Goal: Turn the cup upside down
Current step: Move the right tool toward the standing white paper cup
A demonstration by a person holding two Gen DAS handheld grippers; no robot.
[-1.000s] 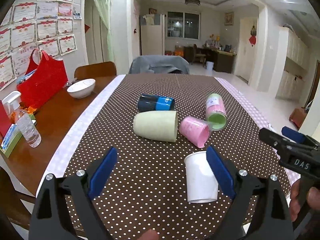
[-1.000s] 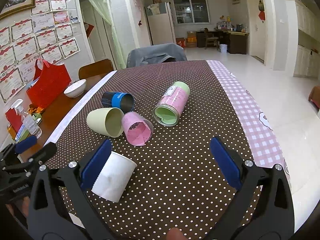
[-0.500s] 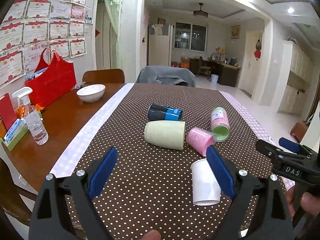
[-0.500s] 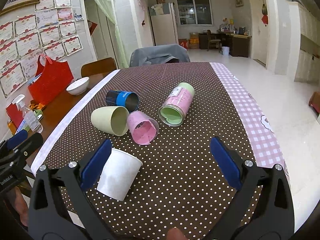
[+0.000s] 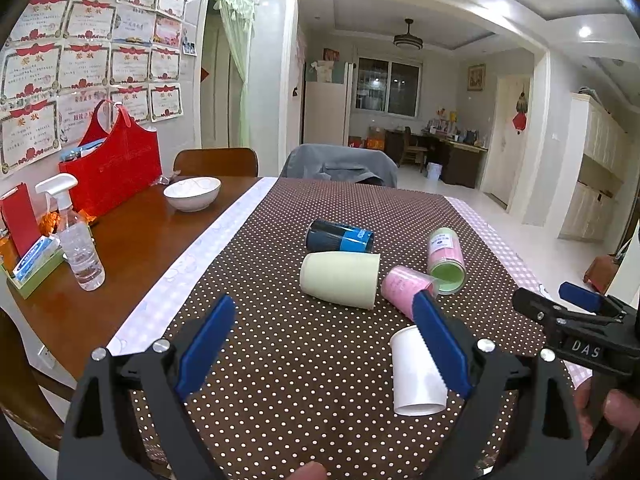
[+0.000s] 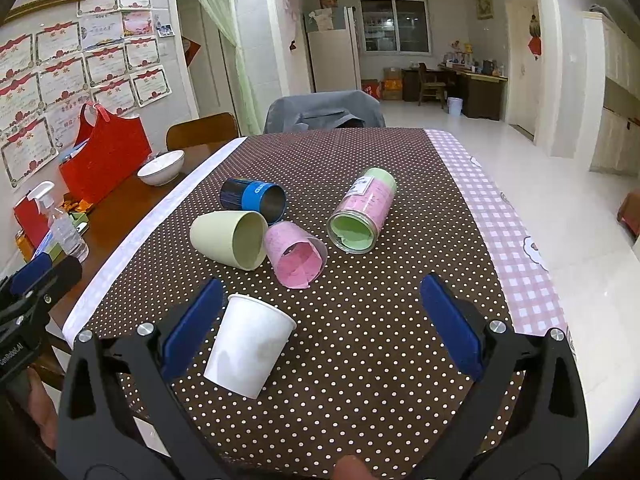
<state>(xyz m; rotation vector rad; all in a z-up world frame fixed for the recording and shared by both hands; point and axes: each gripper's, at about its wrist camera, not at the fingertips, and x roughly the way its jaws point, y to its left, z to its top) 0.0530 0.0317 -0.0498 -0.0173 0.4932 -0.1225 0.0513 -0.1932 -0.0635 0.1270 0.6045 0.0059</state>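
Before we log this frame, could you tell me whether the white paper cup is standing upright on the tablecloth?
No, the white paper cup lies on its side on the dotted tablecloth, untouched by either open gripper.

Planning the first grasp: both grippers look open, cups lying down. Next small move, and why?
Probably ease the right gripper left and forward so its open jaws straddle the white cup. That cup lies on its side nearest the grippers, beside the right gripper's left finger rather than between the fingers. The left gripper is also open, holding nothing.
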